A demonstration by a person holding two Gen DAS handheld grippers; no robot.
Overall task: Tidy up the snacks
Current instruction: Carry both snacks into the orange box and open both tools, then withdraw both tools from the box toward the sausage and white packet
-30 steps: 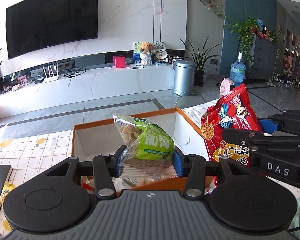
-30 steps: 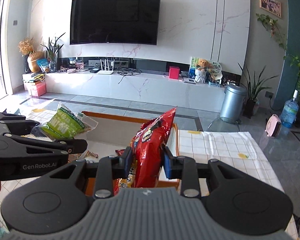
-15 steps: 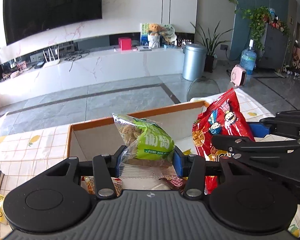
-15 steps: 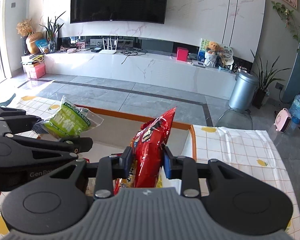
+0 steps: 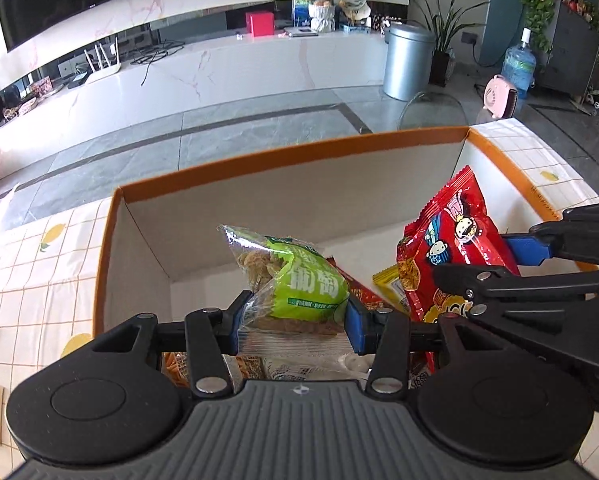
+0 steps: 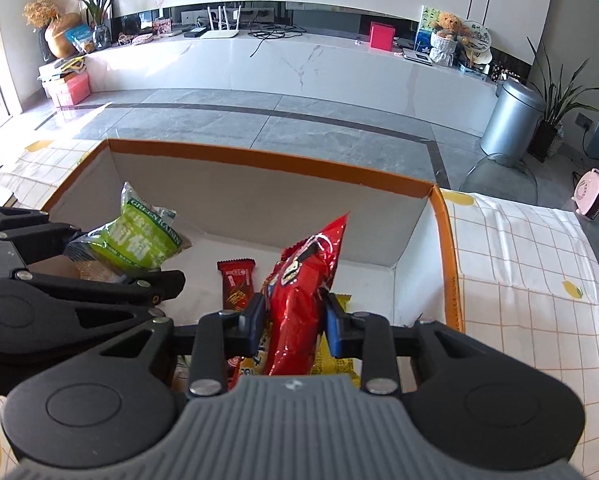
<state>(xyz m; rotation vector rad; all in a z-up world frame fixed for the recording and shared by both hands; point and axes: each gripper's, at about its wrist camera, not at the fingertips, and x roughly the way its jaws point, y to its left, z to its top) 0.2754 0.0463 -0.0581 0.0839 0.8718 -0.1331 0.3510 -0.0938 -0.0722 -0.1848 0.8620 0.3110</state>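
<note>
Living rm w/ a marble TV wall and grey tile floor; up front a table under a checked cloth (image 6: 515,264) w/ lemon prints. On it sits an open box (image 5: 283,160), orange rim, white inside.

Green raisin bag (image 5: 299,280) is clamped between the blue pads of the left gripper (image 5: 295,322), jaws partway closed, pressing both sides of the bag, which is held over the box's left half, tilted. Red snack bag (image 6: 299,296) stands upright in the right gripper (image 6: 295,326), jaws pinched tight on its lower part, over the box's right half. Both bags are above the box floor; can't tell if either touches it.

On the box floor, betw. the two bags, lies a dark red bar wrapper (image 6: 237,284); a yellow packet (image 6: 337,356) lies under the red bag. More wrappers show below the left gripper, too hidden to name.

Further out: silver bin (image 6: 511,120), potted plant (image 6: 555,92), pink heater (image 6: 593,198) on the floor.
</note>
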